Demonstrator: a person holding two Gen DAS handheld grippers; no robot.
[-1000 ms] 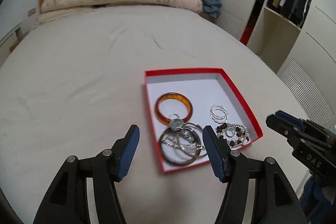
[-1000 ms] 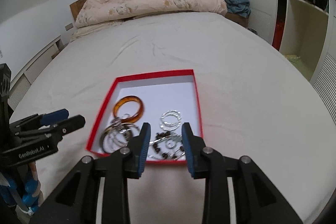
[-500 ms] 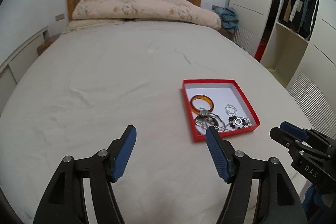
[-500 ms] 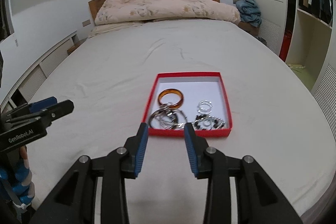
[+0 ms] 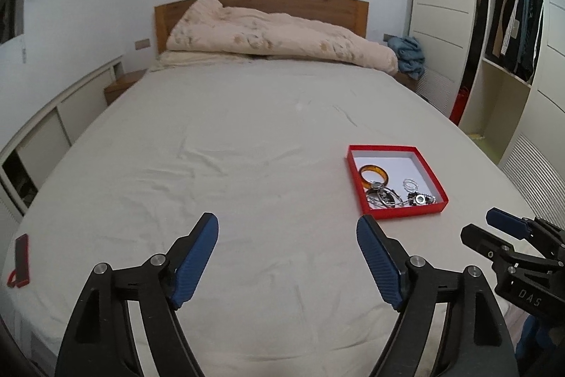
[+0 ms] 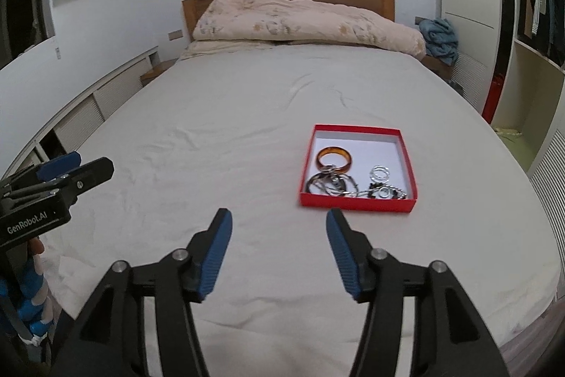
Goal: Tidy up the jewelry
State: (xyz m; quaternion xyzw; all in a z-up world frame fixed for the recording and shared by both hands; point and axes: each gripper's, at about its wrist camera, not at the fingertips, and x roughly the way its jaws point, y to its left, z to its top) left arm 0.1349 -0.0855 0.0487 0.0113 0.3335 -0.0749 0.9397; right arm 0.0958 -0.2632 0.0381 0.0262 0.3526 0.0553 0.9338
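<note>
A shallow red box (image 5: 406, 212) (image 6: 356, 204) with a white inside lies on the bed. In it are an amber bangle (image 5: 374, 174) (image 6: 333, 158), silver hoops (image 5: 383, 198) (image 6: 332, 184), small silver rings (image 5: 410, 184) (image 6: 380, 172) and a dark beaded piece (image 5: 420, 199) (image 6: 386, 192). My left gripper (image 5: 286, 234) hovers over the sheet, short of the box and left of it; its jaws are opening with nothing between them. My right gripper (image 6: 279, 228) hangs before the box, jaws opening and empty.
The bed's pale sheet (image 5: 229, 165) spreads wide. A rumpled duvet (image 5: 275, 36) lies against the wooden headboard. A red phone-like item (image 5: 21, 258) rests at the bed's left edge. Wardrobe shelves (image 5: 508, 23) stand right; low cabinets (image 6: 88, 108) run along the left.
Both grippers have pulled back and up from the box, which now looks smaller and farther. Both pairs of jaws have widened. The jewelry stays in the box.
</note>
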